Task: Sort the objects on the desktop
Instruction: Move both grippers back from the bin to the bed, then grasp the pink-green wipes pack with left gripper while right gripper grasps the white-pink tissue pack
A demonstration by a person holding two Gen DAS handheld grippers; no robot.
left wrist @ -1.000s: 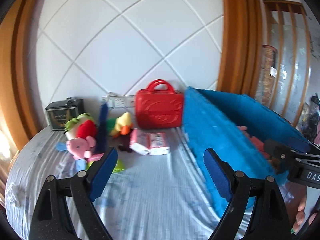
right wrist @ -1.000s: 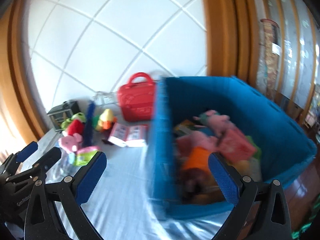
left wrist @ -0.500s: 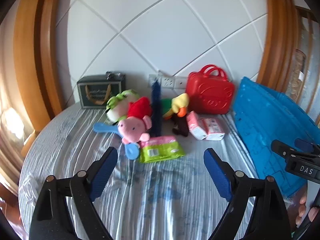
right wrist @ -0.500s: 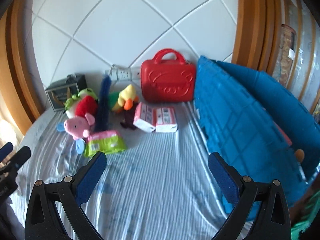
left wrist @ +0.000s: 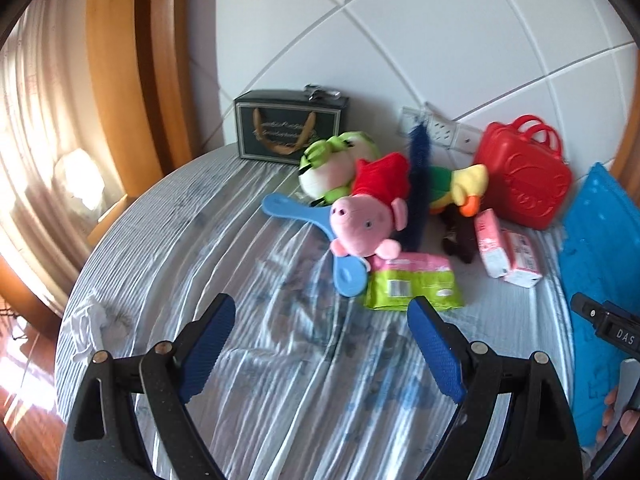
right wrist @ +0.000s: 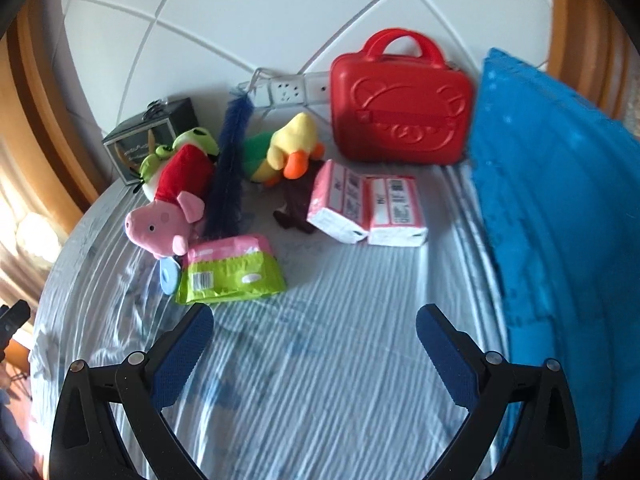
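At the tabletop's far edge: red case [right wrist: 402, 106] stands against the wall.
Right edge: blue bin [right wrist: 560, 208].
Middle: pink pig plush [left wrist: 366, 222] touches green wipes pack [left wrist: 414, 286]; two tissue packs [right wrist: 370, 210] just beside.
Left gripper [left wrist: 320, 344]: jaws spread, nothing between.
Right gripper [right wrist: 314, 350]: jaws spread, nothing between.

bin [right wrist: 560, 200]: blurred, cut by right edge | brown toy [right wrist: 294, 204]: half hidden behind packs [right wrist: 366, 210] | paddle [right wrist: 168, 276]: mostly under pig [right wrist: 160, 226]
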